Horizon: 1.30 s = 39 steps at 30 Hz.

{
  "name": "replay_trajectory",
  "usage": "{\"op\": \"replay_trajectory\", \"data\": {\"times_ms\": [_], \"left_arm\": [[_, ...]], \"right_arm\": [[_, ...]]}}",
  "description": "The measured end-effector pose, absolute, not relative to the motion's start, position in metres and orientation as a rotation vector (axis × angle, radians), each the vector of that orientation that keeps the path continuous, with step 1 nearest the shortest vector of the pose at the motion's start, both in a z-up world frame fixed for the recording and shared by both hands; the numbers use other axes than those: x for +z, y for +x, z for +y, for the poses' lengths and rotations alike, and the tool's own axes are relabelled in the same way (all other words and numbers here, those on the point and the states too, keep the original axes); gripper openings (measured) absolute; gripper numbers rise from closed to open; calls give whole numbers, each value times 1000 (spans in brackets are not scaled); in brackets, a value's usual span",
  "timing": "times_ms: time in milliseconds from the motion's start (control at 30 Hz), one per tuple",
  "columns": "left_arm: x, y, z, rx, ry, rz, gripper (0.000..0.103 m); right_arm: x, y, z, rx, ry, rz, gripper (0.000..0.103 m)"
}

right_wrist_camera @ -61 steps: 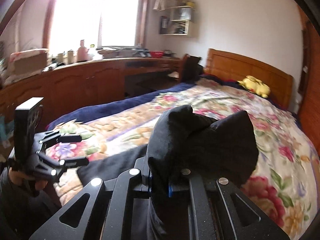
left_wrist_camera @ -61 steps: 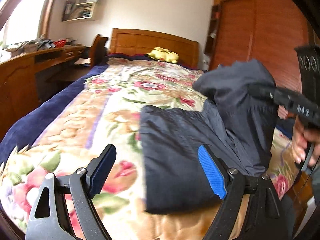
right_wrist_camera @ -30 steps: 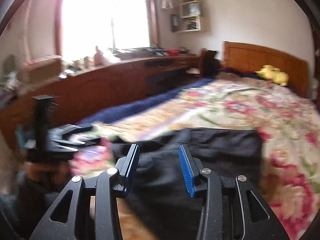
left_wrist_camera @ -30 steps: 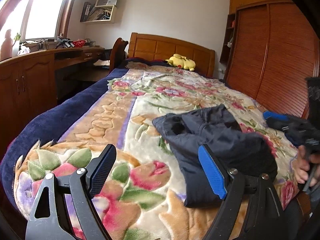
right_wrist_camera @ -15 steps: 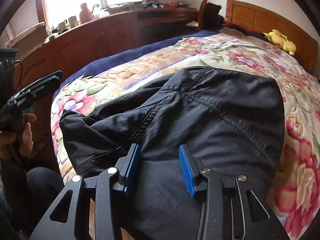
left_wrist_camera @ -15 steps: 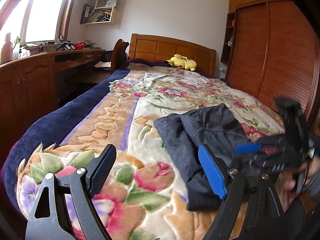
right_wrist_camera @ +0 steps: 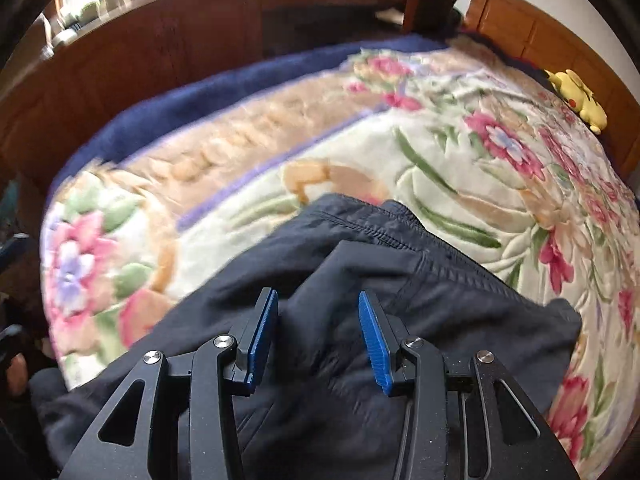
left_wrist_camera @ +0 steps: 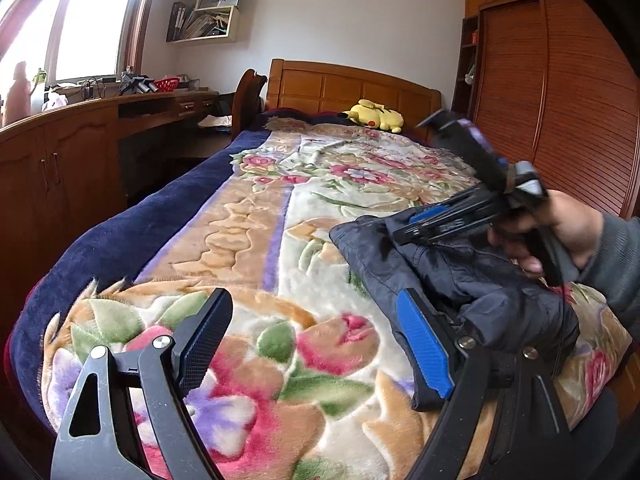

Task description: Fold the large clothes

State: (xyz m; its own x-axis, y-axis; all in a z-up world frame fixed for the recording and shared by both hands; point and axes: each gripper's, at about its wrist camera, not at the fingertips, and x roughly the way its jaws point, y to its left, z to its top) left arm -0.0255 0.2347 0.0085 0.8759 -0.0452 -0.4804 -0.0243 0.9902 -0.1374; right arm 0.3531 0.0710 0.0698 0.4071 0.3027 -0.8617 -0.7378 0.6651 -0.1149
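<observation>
1. Two claws are at work over one dark garment (right_wrist_camera: 360,280), which lies bunched and partly folded on the floral blanket (left_wrist_camera: 248,216) near the foot of the bed, toward its right side.
2. Your left claw (left_wrist_camera: 316,344) hangs wide apart above the blanket, just left of the garment's edge, gripping nothing; it looks parked there so it can catch that near edge when needed.
3. Your right claw (right_wrist_camera: 318,332) points steeply down over the middle of the cloth, its blue pads (right_wrist_camera: 372,336) set at a middling gap with a raised ridge of fabric under them, not pinched.
4. My guess is you mean to press or pinch that ridge to flatten the fold.
5. Watch the loose hump at the garment's near end; it may spring open.
</observation>
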Motion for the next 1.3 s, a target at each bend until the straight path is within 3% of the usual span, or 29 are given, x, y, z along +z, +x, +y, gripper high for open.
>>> {"op": "replay_trajectory", "data": {"times_ms": [133,200,233,467,700,733,767,800,867,900,1300], "left_arm": [[7,-24,234,-19,-137,510,85],[7,-23,232,-24,-134,513,85],[7,-23,232,-26,-133,514,85],[5,-23,230,-23,-124,520,85],[1,-25,232,-19,-115,527,85],[1,-26,231,-23,-115,528,85],[1,-26,230,-23,-114,528,85],[1,-27,229,-24,-112,528,85],[0,-28,226,-28,-103,531,85],[0,-30,223,-30,-91,533,85],[-11,-38,207,-100,-89,577,85]], "right_arm": [[41,371,89,669,-599,983,40],[41,365,90,683,-620,960,10],[43,364,93,689,-627,923,5],[81,390,96,543,-532,716,2],[84,389,86,724,-380,747,3],[86,383,86,768,-354,740,3],[90,379,82,789,-333,727,12],[94,373,79,791,-316,706,30],[100,365,63,797,-280,677,53],[102,359,51,796,-263,657,56],[71,324,-74,528,-256,642,56]]}}
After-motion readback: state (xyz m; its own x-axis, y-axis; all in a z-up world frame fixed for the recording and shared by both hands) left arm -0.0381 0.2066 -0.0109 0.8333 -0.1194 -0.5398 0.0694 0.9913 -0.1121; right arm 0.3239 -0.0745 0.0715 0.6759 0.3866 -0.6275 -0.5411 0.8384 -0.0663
